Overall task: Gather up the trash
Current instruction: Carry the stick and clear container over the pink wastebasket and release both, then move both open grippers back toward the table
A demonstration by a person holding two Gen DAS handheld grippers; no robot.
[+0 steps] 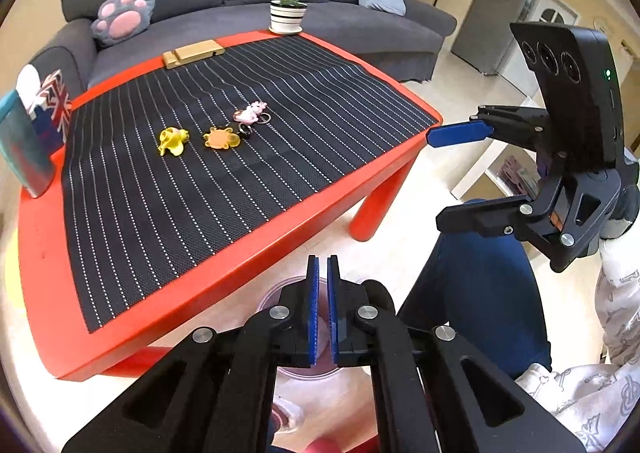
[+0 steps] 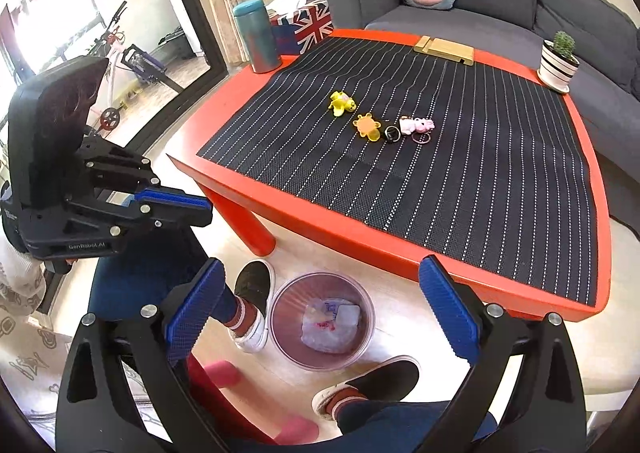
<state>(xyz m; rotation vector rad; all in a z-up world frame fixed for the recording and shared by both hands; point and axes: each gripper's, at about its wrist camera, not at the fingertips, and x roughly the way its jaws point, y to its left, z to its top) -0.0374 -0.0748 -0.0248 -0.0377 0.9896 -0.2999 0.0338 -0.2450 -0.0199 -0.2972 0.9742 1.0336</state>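
Left gripper (image 1: 323,311): fingers together, blue pads nearly touching, nothing between them. Held over the floor just off the near edge of the worktop (image 1: 248,249), above the bin.

Right gripper (image 2: 320,317): fingers wide apart, empty. It points down at the bin (image 2: 322,320), which shows between the two pads.

Bin: clear round tub on the floor beside the red worktop, mouth up, between the person's two shoes (image 2: 252,303). Inside lies the trash (image 2: 330,323), a crumpled pale wrapper with red and blue print, flat on the bottom; no clear long axis.

Worktop: black striped mat (image 2: 440,181). Mid-mat, a row of three small toys, yellow (image 2: 342,103), orange (image 2: 366,127), pink (image 2: 416,125), with key rings by the pink one. At the far edge: wooden block (image 2: 444,47), potted cactus (image 2: 558,61), teal flask (image 2: 256,37), flag-print tissue box (image 2: 308,29).

View differences: the right wrist view shows the bin's contents and shoes; in the left wrist view the fingers hide most of the bin. Each view shows the other gripper from the side.
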